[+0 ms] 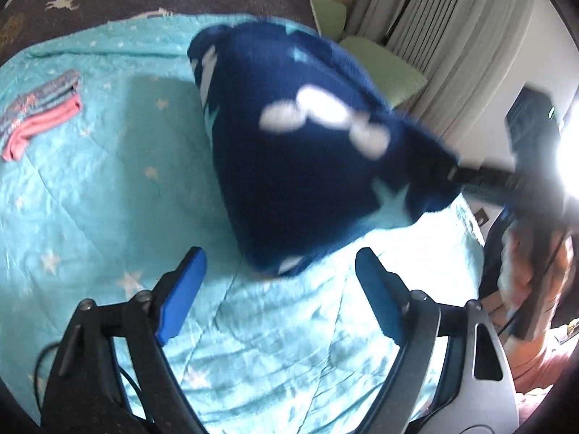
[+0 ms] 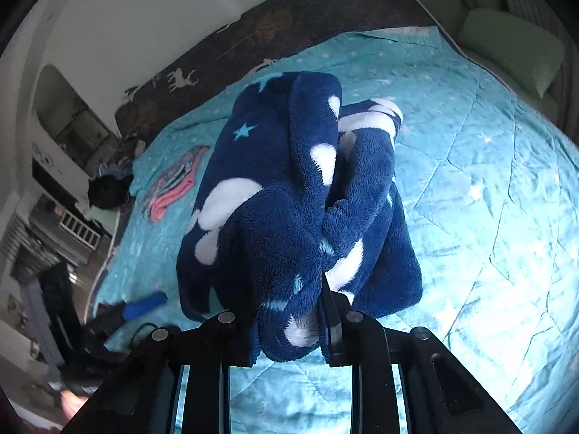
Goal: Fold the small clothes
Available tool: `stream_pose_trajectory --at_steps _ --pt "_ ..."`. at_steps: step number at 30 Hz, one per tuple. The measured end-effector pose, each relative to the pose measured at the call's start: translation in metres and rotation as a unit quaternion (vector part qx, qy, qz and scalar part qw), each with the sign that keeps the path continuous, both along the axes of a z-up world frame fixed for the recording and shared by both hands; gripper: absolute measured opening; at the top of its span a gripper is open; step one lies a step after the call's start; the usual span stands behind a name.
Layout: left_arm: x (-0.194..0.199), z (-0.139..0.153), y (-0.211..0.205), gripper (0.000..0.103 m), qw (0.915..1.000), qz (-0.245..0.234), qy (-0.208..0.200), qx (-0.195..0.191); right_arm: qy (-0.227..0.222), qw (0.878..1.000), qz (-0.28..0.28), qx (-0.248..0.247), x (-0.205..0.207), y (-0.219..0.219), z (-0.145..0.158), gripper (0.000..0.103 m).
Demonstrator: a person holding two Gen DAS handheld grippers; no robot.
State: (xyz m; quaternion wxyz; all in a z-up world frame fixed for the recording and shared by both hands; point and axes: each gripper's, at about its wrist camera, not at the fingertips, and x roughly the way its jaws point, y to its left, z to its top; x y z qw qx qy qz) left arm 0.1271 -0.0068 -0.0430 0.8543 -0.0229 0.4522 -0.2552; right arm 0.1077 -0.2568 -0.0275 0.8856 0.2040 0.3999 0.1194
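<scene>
fleece garment (image 2: 275,217): thick, fuzzy navy plush, totally matt, with white and pale blue patches
quilt (image 2: 488,188): thin stitched turquoise cloth with a slight sheen, pretty wrinkled
fingers (image 1: 182,296): blue pads, look like matt rubbery foam
gripper frames: hard black plastic, semi-gloss, with shiny metal bolts
folded clothes (image 1: 39,115): thin smooth knit, pink trim

one fleece garment (image 2: 289,195) — one folded pile (image 1: 39,115) — two green cushions (image 1: 391,68).

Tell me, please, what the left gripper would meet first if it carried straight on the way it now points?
Most likely the blue fleece garment, whose lower edge hangs just ahead of the open left gripper; depth is blurred, so it might slip under and reach the turquoise bedspread.
</scene>
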Motion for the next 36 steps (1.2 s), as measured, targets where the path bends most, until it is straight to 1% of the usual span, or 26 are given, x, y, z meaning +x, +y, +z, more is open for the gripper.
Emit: stream_pose_trajectory --at_steps 2,5,6,8,9,10,11,13,14,15,16,17,19,20,21,23,25,27,28,30,31,33,35,36 --pt "0.006 -0.011 -0.009 0.084 0.9998 0.010 0.007 0.017 -0.008 1.000 0.001 0.007 0.001 -0.001 0.008 0.022" --pt "0.016 -0.017 -0.027 0.084 0.9993 0.021 -0.006 0.031 -0.038 0.999 0.008 0.002 0.002 0.004 0.032 0.021" --pt "0.018 -0.017 -0.033 0.084 0.9987 0.029 -0.012 0.040 -0.055 0.998 0.012 -0.007 0.001 0.008 0.043 0.020" --pt "0.028 -0.022 -0.038 0.082 0.9941 0.071 -0.021 0.079 -0.089 0.995 0.020 -0.034 -0.008 0.016 0.062 0.019" --pt "0.031 -0.026 -0.034 0.082 0.9921 0.090 -0.015 0.087 -0.101 0.993 0.022 -0.055 -0.013 0.018 0.068 0.019" --pt "0.030 -0.029 -0.028 0.082 0.9925 0.095 -0.006 0.076 -0.103 0.992 0.022 -0.070 -0.017 0.015 0.068 0.018" --pt "0.029 -0.031 -0.022 0.082 0.9929 0.100 0.004 0.065 -0.094 0.992 0.016 -0.078 -0.019 0.008 0.062 0.018" --pt "0.022 -0.033 -0.014 0.082 0.9935 0.098 0.010 0.056 -0.046 0.996 -0.018 -0.073 -0.012 -0.019 0.029 0.018" --pt "0.018 -0.034 -0.014 0.082 0.9941 0.092 0.012 0.056 -0.015 0.997 -0.039 -0.070 -0.008 -0.033 0.006 0.018" --pt "0.014 -0.036 -0.017 0.082 0.9948 0.082 0.015 0.058 0.025 0.997 -0.059 -0.051 -0.004 -0.048 -0.025 0.018" --pt "0.012 -0.037 -0.020 0.082 0.9952 0.075 0.015 0.062 0.047 0.996 -0.066 -0.031 -0.003 -0.056 -0.045 0.018" --pt "0.009 -0.038 -0.022 0.081 0.9957 0.066 0.014 0.064 0.055 0.996 -0.069 -0.017 -0.005 -0.059 -0.059 0.019" --pt "0.005 -0.039 -0.026 0.081 0.9970 0.045 0.012 0.062 0.040 0.996 -0.077 -0.022 -0.014 -0.059 -0.064 0.022" --pt "0.003 -0.037 -0.027 0.081 0.9977 0.035 0.013 0.057 0.032 0.996 -0.079 -0.032 -0.018 -0.059 -0.061 0.027" --pt "0.002 -0.033 -0.027 0.081 0.9984 0.023 0.012 0.049 0.028 0.996 -0.080 -0.037 -0.019 -0.060 -0.058 0.038" --pt "-0.002 -0.024 -0.025 0.081 0.9994 0.005 0.005 0.033 0.020 0.996 -0.080 -0.035 -0.022 -0.065 -0.049 0.049" --pt "-0.010 -0.010 -0.019 0.081 0.9998 -0.012 -0.005 0.014 0.012 0.997 -0.080 -0.019 -0.029 -0.073 -0.039 0.050" --pt "-0.013 0.004 -0.011 0.081 0.9997 -0.019 -0.010 -0.014 0.001 0.995 -0.096 -0.008 -0.034 -0.079 -0.023 0.051" --pt "-0.014 0.016 -0.006 0.081 0.9990 -0.021 -0.019 -0.034 -0.010 0.994 -0.108 -0.005 -0.036 -0.080 -0.011 0.051" --pt "-0.010 0.034 -0.005 0.081 0.9979 -0.017 -0.039 -0.048 -0.044 0.993 -0.114 -0.008 -0.035 -0.072 0.015 0.051" --pt "-0.006 0.046 -0.009 0.081 0.9971 -0.014 -0.058 -0.048 -0.063 0.992 -0.105 -0.016 -0.031 -0.067 0.029 0.051" --pt "0.003 0.064 -0.022 0.081 0.9952 -0.008 -0.092 -0.032 -0.091 0.992 -0.079 -0.034 -0.020 -0.047 0.052 0.051" --pt "0.018 0.076 -0.039 0.080 0.9931 -0.009 -0.115 -0.019 -0.102 0.993 -0.042 -0.036 -0.005 -0.027 0.064 0.051" --pt "0.025 0.077 -0.044 0.077 0.9930 -0.011 -0.116 -0.020 -0.099 0.994 -0.021 -0.034 0.005 -0.018 0.063 0.051"
